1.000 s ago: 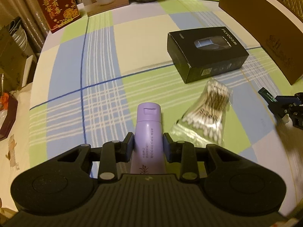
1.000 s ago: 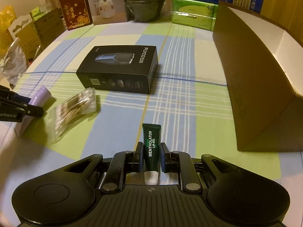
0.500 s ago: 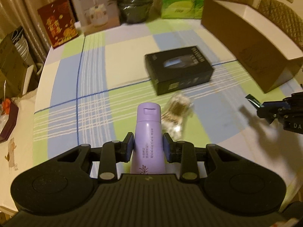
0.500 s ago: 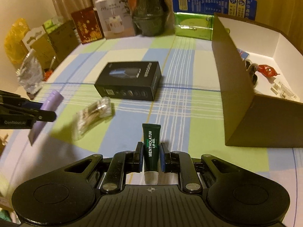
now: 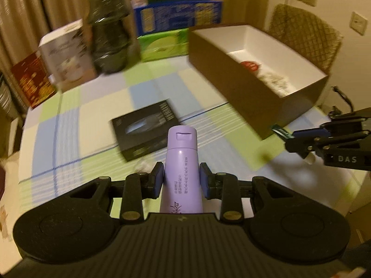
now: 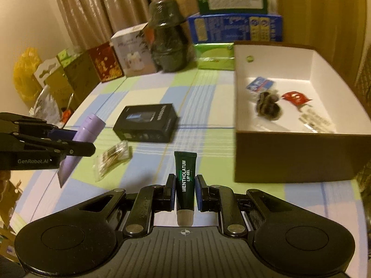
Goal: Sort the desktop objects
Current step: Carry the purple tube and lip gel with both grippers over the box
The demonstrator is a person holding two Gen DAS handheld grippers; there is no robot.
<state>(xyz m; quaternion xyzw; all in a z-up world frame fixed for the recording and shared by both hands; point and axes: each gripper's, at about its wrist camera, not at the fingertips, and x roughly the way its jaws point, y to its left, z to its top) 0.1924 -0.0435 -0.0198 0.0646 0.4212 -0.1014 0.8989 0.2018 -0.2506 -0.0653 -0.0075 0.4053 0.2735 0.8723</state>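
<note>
Purple tube [image 5: 181,166] pinched in left tongs [image 5: 181,180], lip gel [image 6: 185,178] in right tongs [image 6: 185,193]; clear box [image 6: 289,153] wall at surface's right edge, drop inside w/o tipping.

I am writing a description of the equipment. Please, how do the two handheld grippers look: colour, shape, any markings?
Both are matte black. The left gripper has a ribbed base, two round side lobes, linkage arms with brass-coloured pivot pins, and blue pads on its fingers. The right gripper is built the same. From the side, white lettering shows: "GenRobot.AI" on the left one, "DAS" on the right. No hand or sleeve is visible.
</note>
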